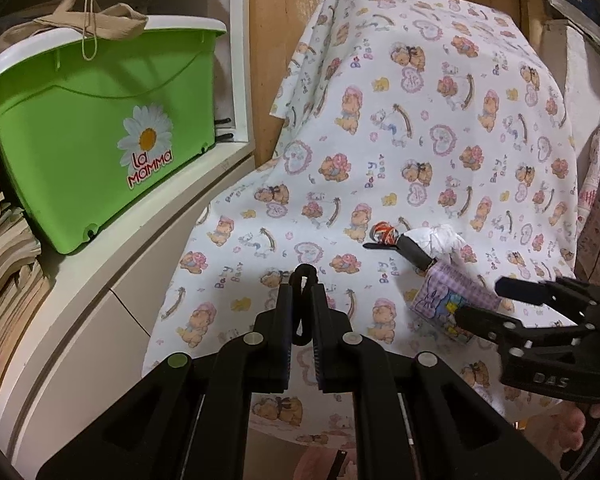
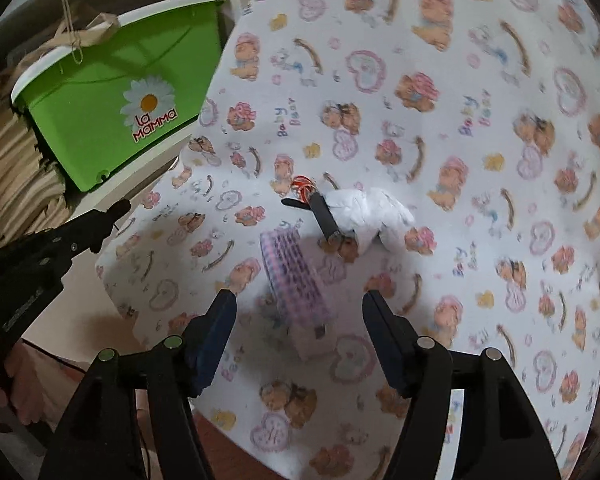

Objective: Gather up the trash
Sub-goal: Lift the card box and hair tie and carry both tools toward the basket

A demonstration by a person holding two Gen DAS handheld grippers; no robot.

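Left gripper [image 1: 303, 292] clenched on a black loop [image 1: 302, 280], right gripper [image 2: 298, 308] released, jaws apart around purple box [image 2: 294, 276] on bear-print cloth [image 2: 440, 160].

The tissue box [image 2: 296, 276] lies on the cloth [image 2: 440, 120]. Just behind it sit the crumpled paper [image 2: 364, 210] and dark tube [image 2: 325, 216]. The bin [image 2: 116, 120] stands far left of the box.

Warm indoor light, fisheye-bent edges, right view motion-blurred

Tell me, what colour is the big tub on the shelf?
Bright green tub with a white rim and a daisy sticker; clearest in the left wrist view.
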